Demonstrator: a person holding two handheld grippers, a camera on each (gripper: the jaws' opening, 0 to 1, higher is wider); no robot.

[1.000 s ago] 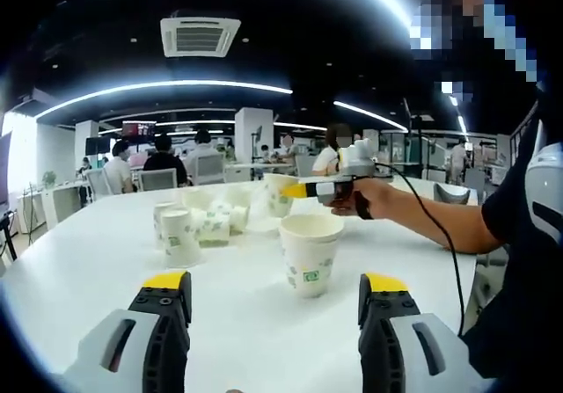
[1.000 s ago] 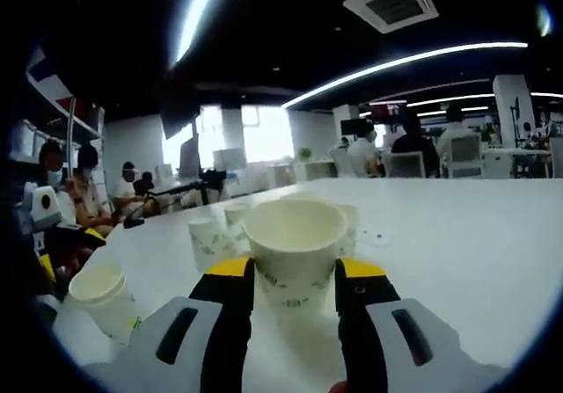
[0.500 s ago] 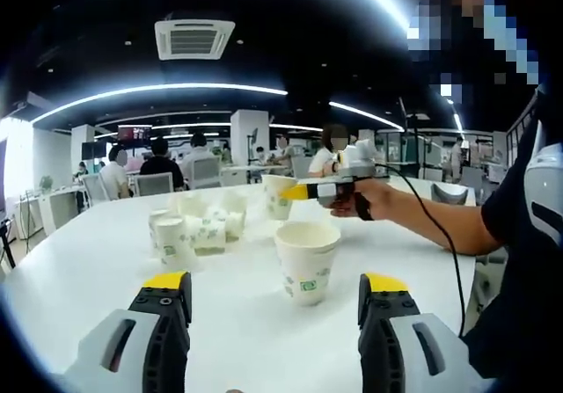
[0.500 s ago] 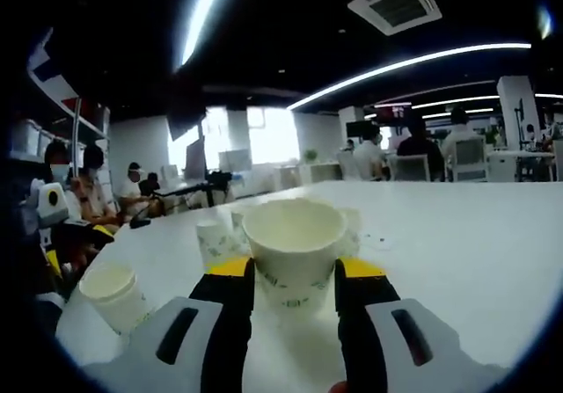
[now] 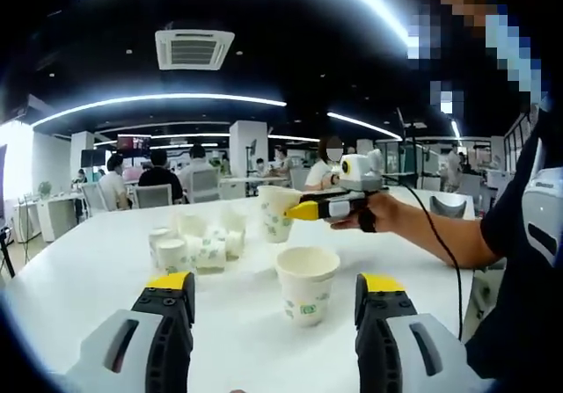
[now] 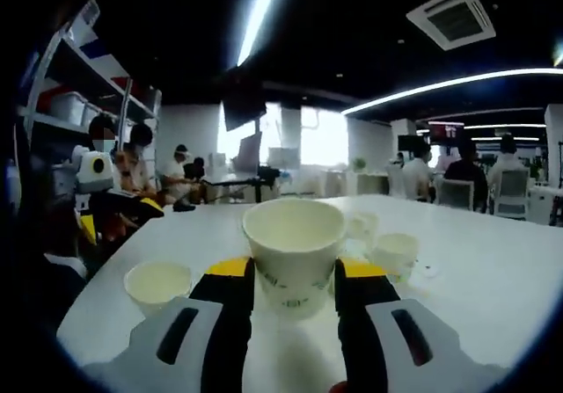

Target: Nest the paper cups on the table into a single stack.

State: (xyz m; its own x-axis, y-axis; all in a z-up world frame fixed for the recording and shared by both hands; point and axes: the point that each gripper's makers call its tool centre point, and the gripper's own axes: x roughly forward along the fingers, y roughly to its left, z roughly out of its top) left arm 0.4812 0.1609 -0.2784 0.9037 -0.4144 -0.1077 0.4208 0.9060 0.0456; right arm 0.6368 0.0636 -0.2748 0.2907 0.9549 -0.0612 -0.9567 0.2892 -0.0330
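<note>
On the white bench [image 5: 79, 270], a cluster of paper cups [image 5: 195, 245] sits left of a lone upright cup [image 5: 306, 285]. The left tongs [image 5: 275, 298] stand wide just before that cup. The right tongs [image 6: 294, 280] clasp a held cup [image 6: 294, 245], raised beyond it.

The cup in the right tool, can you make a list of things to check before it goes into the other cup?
1. Right tool gripping the held cup: ok, both jaws press its sides.
2. Held cup upright, mouth up: ok.
3. Target cup upright and open on the table: ok.
4. Target cup empty inside: cannot tell from the left gripper view.
5. Held cup over the target cup: not ok; in the left gripper view it hangs beyond and above it.
6. Left tool out of the way: ok, jaws apart, holding nothing, short of the target cup.
</note>
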